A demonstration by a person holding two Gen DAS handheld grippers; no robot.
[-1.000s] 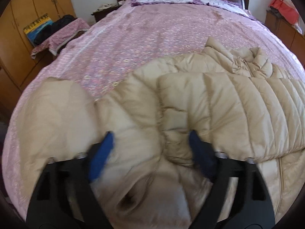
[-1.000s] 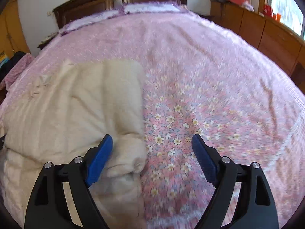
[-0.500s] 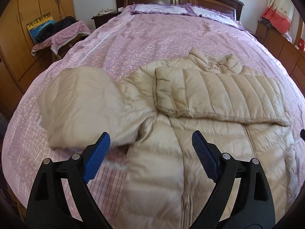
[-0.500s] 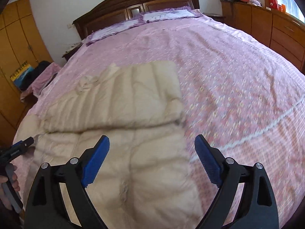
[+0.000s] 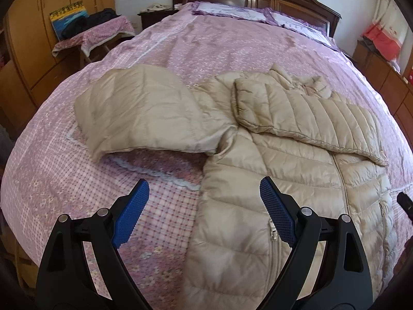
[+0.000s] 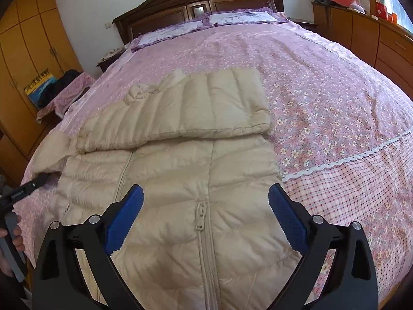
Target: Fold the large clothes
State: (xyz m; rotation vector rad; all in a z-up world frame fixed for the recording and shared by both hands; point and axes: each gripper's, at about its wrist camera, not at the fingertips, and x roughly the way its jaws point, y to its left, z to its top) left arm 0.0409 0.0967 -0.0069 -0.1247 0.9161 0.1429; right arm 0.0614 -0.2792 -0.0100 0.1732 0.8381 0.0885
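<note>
Left wrist view: beige quilted puffer jacket (image 5: 271, 160) lying front-up on the pink floral bed (image 5: 232, 44).
Its zipper line runs lengthwise, collar toward the headboard (image 6: 201, 2); one sleeve is folded across the chest, the other spreads toward the bed's left edge. Left gripper (image 5: 204, 206) and right gripper (image 6: 206, 211) hover above the hem, jaws wide, holding nothing.

Wide bed (image 5: 232, 41) under pink floral bedspread (image 6: 322, 98), beige puffer jacket (image 6: 180, 180) flat on it, pillows (image 6: 240, 18) at headboard.

jacket (image 6: 180, 180) hem: cut off by bottom edge | wardrobe (image 5: 23, 59): cropped left by the fisheye rim
</note>
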